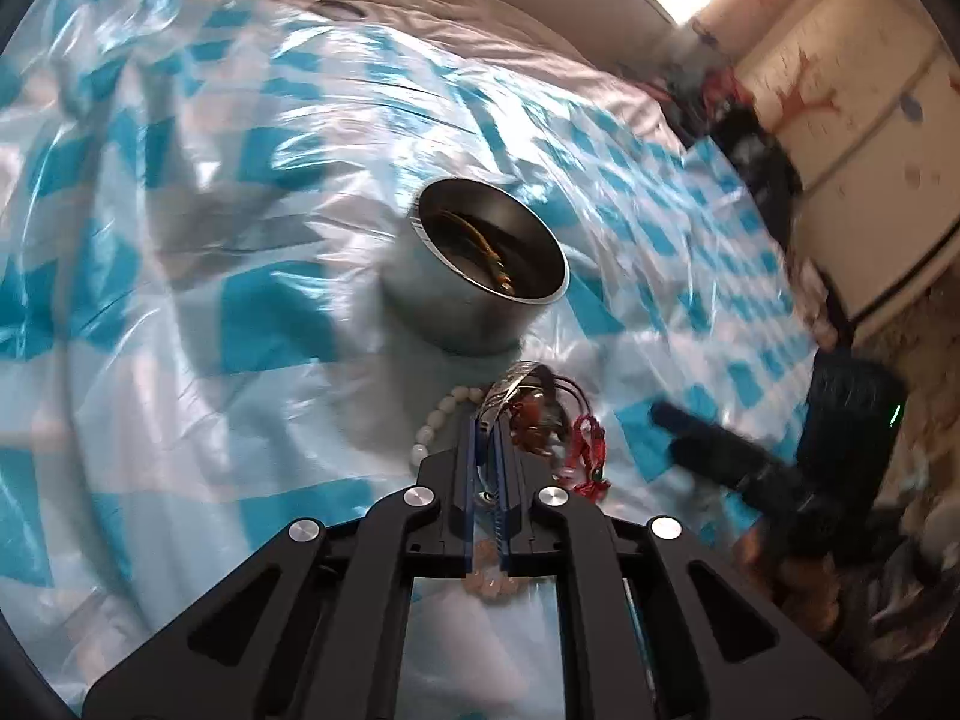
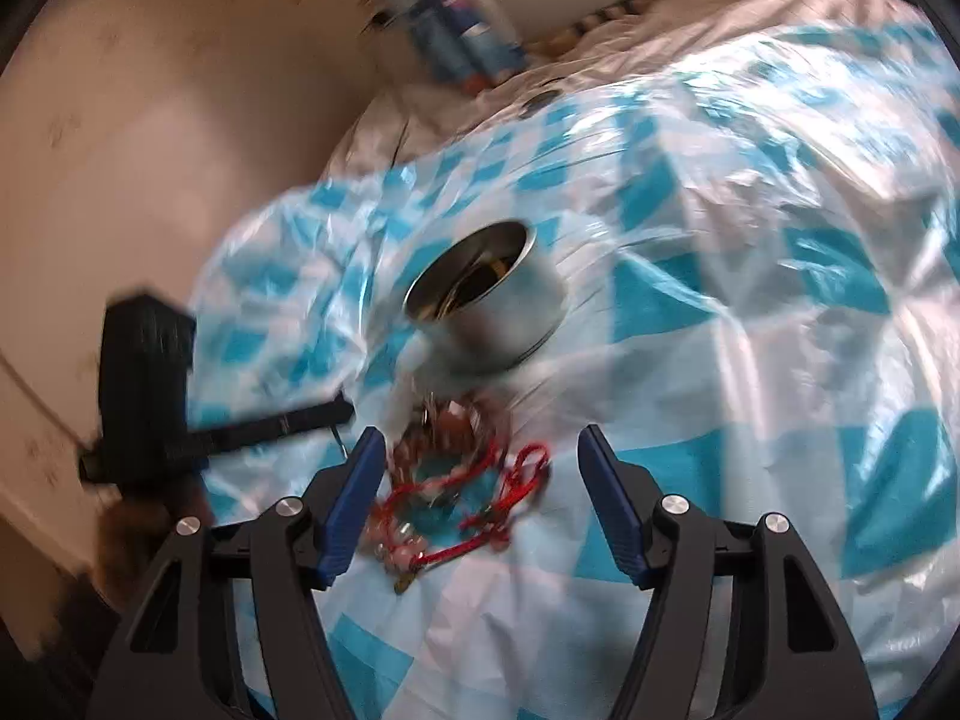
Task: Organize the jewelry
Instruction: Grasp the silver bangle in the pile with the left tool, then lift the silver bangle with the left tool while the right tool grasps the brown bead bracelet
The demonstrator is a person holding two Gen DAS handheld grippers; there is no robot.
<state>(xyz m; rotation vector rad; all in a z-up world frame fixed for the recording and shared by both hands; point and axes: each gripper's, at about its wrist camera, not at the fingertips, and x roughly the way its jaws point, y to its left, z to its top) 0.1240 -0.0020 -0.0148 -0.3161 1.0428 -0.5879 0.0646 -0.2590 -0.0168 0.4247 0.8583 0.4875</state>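
A round steel tin [image 1: 480,288] stands on a blue-and-white checked plastic sheet [image 1: 180,252], with a gold chain inside [image 1: 489,255]. My left gripper [image 1: 487,420] is shut on a silver bangle [image 1: 510,387], just short of the tin. A white bead bracelet [image 1: 429,426] and red cord pieces [image 1: 585,456] lie beside it. In the right wrist view my right gripper [image 2: 480,456] is open above a heap of red cord jewelry [image 2: 474,480], with the tin [image 2: 498,312] beyond it. The other gripper shows at the left [image 2: 240,432].
The sheet covers a bed with white bedding [image 1: 480,30]. A cream cabinet [image 1: 858,138] stands at the right in the left wrist view. Bottles [image 2: 456,30] stand by the wall in the right wrist view. My right gripper's dark body [image 1: 780,456] is at the lower right.
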